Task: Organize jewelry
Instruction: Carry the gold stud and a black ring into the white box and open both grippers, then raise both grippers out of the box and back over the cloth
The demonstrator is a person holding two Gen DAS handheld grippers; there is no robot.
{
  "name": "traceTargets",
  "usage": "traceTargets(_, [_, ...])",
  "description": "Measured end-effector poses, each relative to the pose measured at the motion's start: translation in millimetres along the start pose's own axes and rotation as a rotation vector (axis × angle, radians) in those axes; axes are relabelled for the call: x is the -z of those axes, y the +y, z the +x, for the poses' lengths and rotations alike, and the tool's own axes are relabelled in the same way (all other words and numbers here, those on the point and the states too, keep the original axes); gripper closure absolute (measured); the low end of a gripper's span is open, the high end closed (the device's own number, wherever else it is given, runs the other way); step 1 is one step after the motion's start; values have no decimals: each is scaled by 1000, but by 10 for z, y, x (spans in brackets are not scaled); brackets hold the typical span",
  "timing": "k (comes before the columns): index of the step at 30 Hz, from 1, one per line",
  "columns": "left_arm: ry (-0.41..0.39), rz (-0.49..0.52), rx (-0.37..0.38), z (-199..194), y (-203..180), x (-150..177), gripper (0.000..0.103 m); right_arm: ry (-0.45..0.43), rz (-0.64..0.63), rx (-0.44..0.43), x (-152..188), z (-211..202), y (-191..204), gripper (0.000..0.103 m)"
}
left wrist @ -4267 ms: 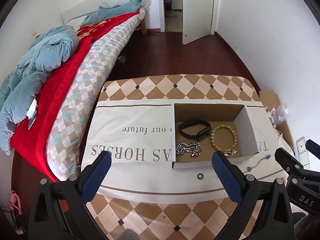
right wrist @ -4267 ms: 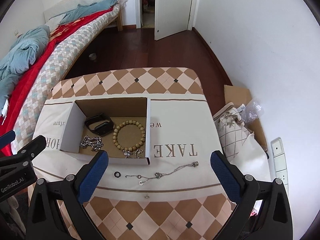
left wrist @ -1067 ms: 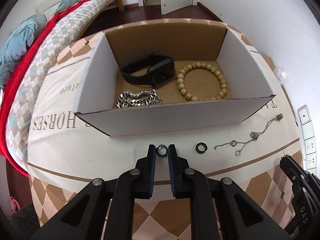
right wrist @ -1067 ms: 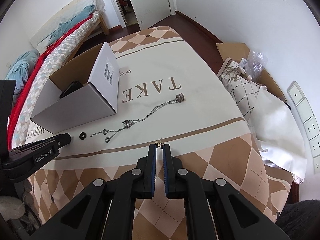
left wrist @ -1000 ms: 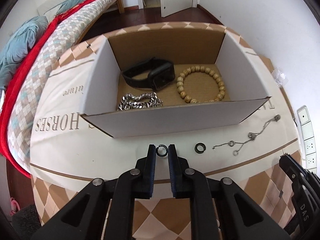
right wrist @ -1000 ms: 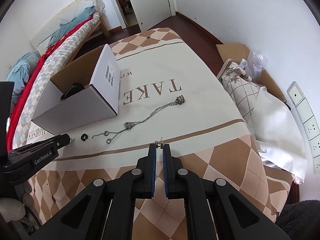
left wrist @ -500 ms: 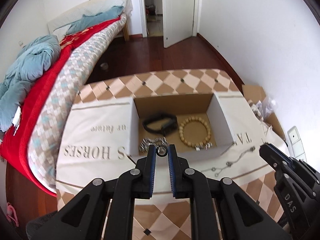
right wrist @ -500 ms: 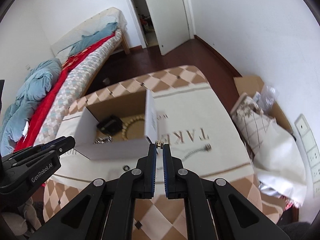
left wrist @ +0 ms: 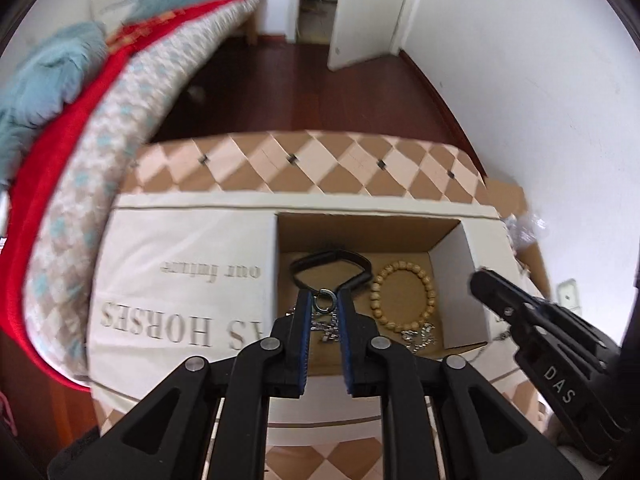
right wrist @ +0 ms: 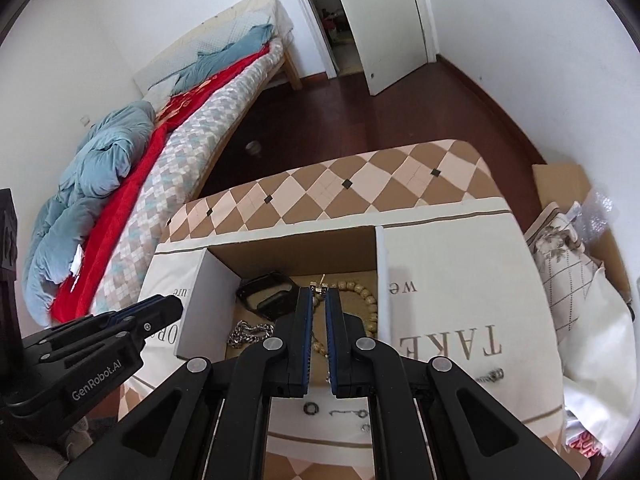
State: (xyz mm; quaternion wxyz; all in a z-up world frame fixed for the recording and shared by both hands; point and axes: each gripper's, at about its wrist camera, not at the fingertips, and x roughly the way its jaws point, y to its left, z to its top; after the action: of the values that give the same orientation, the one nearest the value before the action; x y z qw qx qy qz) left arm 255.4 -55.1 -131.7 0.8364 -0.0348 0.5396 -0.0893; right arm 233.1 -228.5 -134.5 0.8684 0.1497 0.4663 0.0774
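My left gripper (left wrist: 325,303) is shut on a small metal ring (left wrist: 325,302) and holds it above the open cardboard box (left wrist: 456,276). My right gripper (right wrist: 319,292) is shut on a tiny gold earring (right wrist: 321,286), also above the box (right wrist: 208,300). Inside lie a black band (left wrist: 332,261), a wooden bead bracelet (left wrist: 404,292) and a silver chain bracelet (right wrist: 250,332). A dark ring (right wrist: 310,408) and a thin chain necklace (right wrist: 352,414) lie on the cloth in front of the box.
The box stands on a cream printed cloth (left wrist: 180,280) over a diamond-patterned table (left wrist: 320,164). A bed with red and blue bedding (right wrist: 120,184) is at the left. Bags and cardboard (right wrist: 576,248) lie by the right wall.
Both grippers have lifted off the cloth with their pieces and moved forward over the box. Both stay shut.
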Motion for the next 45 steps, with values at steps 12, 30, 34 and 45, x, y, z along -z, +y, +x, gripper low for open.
traceTargets(12, [-15, -59, -41, -72, 207, -72, 19, 44, 108, 2, -106, -14, -219, 45])
traceTargets(30, [-75, -22, -242, -440, 269, 282, 0, 26, -135, 351, 54, -380, 176, 0])
traceTargets(34, [-110, -11, -245, -651, 229, 333, 0, 12, -137, 344, 137, -544, 264, 0])
traceTargets(45, [-211, 17, -244, -1282, 141, 548, 0, -57, -130, 338, 334, -1133, 417, 0])
